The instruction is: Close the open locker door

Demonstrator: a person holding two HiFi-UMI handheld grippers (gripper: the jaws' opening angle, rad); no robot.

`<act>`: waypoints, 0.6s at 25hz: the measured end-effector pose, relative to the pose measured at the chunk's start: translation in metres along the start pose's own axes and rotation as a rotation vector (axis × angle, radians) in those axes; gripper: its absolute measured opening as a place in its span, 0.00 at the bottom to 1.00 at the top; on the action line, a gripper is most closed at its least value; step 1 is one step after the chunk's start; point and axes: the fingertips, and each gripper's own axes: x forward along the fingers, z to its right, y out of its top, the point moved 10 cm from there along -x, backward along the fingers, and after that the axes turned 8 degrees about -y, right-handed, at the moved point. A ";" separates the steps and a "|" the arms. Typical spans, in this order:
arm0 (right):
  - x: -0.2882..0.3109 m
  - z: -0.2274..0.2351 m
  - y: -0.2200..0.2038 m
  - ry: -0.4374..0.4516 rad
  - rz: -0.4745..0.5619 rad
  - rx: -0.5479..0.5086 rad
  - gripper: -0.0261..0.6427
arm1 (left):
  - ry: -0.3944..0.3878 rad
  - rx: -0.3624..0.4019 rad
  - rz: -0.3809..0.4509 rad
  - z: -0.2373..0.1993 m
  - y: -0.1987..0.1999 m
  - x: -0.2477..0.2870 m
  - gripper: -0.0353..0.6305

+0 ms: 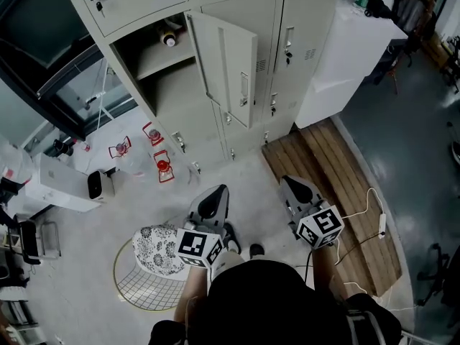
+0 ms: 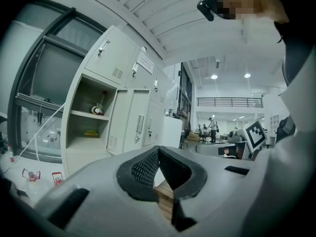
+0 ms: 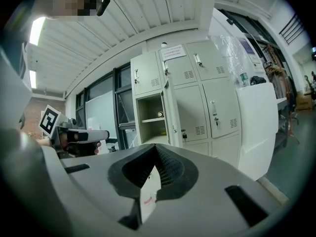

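The tall pale grey metal locker bank [image 1: 305, 34] stands in front of the person. One grey sheet-metal door [image 1: 228, 63] in it stands open, swung out beside its open compartment [image 1: 169, 74]. I judge this door to be light, stiff and smooth, so a push on its flat face near the narrow handle [image 1: 244, 89], at the free edge, should serve better than a grip. The left tongs [image 1: 215, 196] and the right tongs [image 1: 293, 185] are both closed on nothing, low and well apart from the door.
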 end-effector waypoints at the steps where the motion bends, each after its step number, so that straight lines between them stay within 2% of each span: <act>1: 0.006 0.000 0.003 -0.004 0.002 -0.001 0.05 | -0.004 0.000 0.003 -0.006 0.002 0.002 0.08; 15: 0.086 -0.006 0.025 -0.074 0.001 -0.017 0.05 | -0.070 -0.012 0.006 -0.092 0.018 0.034 0.08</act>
